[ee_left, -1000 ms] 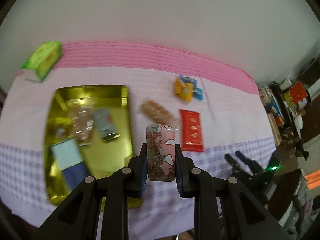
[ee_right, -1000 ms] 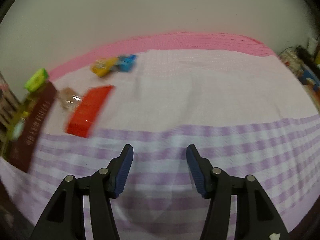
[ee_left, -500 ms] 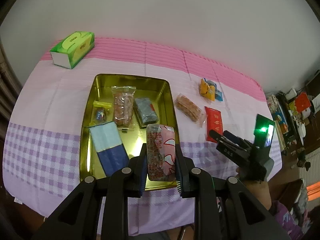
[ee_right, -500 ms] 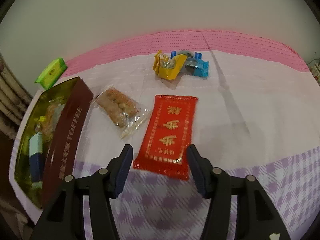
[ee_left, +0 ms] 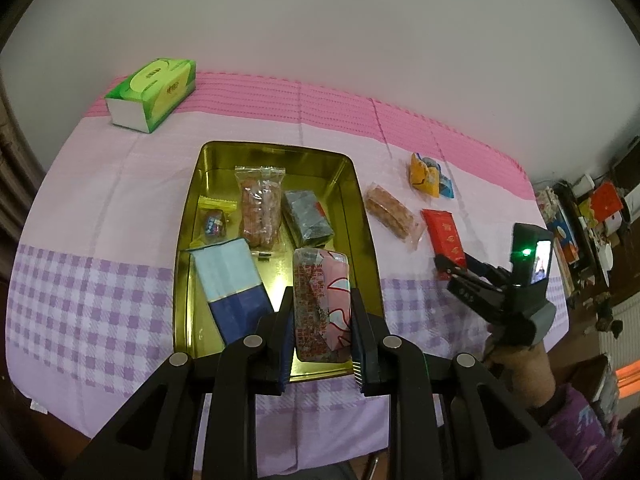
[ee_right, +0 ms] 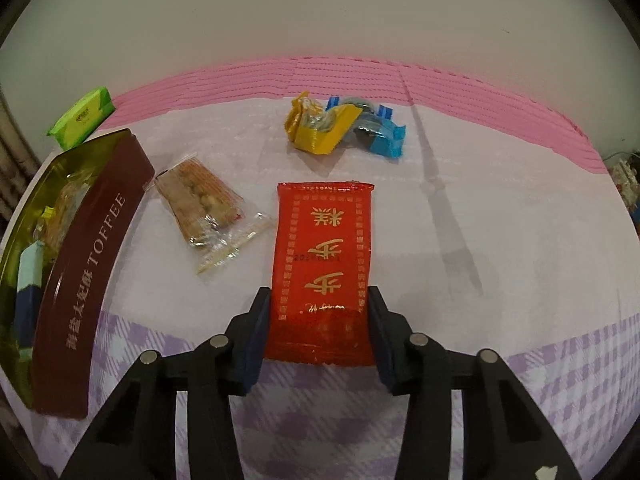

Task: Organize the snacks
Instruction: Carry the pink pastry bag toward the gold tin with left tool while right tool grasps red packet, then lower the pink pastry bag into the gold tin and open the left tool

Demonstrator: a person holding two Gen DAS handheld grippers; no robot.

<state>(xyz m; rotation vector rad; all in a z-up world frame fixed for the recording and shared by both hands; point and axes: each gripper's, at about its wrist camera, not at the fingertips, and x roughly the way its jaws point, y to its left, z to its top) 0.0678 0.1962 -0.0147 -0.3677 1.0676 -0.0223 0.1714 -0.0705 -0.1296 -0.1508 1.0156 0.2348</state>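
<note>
My left gripper [ee_left: 321, 294] is shut on a pink and red printed snack packet [ee_left: 320, 276], held over the near right part of the gold tin [ee_left: 276, 148]. The tin holds a blue box [ee_left: 232, 284], a clear packet of brown pieces [ee_left: 260, 212], a grey packet [ee_left: 306, 218] and a small candy [ee_left: 212, 224]. My right gripper [ee_right: 318, 292] is closing on a red packet [ee_right: 324, 240] that lies flat on the cloth. Its pads touch both long edges. In the left wrist view that right gripper [ee_left: 454, 262] sits at the near end of the red packet [ee_left: 442, 232].
A clear packet of brittle [ee_right: 200, 196] lies between the tin's brown wall [ee_right: 88, 240] and the red packet. Yellow [ee_right: 320, 128] and blue [ee_right: 380, 136] candies lie further back. A green tissue box [ee_left: 154, 92] stands at the far left corner. Cluttered shelves are off the table's right.
The left gripper carried the pink packet left until it hung over the tin. The right gripper swung left onto the red packet, and its jaws narrowed against the packet's sides.
</note>
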